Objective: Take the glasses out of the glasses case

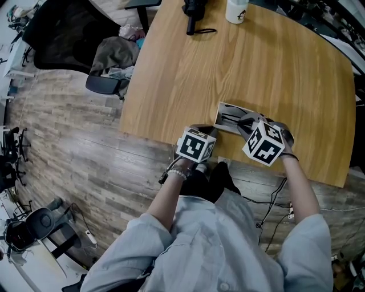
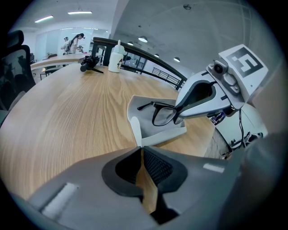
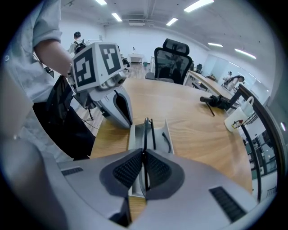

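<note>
An open white glasses case (image 1: 223, 113) lies near the table's front edge. Black-framed glasses (image 2: 163, 114) sit inside the case (image 2: 135, 117), and one temple (image 3: 167, 143) rests on its floor. My right gripper (image 3: 144, 155) is shut on the glasses' frame (image 3: 145, 130). In the left gripper view its fingers (image 2: 191, 104) clamp the frame beside a lens. My left gripper (image 2: 139, 150) is shut on the case's near corner. From the right gripper view, the left gripper's fingers (image 3: 120, 108) stand at the case's left end (image 3: 133, 130). In the head view both grippers, left (image 1: 210, 130) and right (image 1: 242, 122), meet at the case.
A white mug (image 1: 236, 10) and a black device (image 1: 194, 14) stand at the table's far end. An office chair (image 1: 68, 28) and a stool with clothes (image 1: 114, 57) are left of the table. The table's front edge (image 1: 171, 140) runs just under the grippers.
</note>
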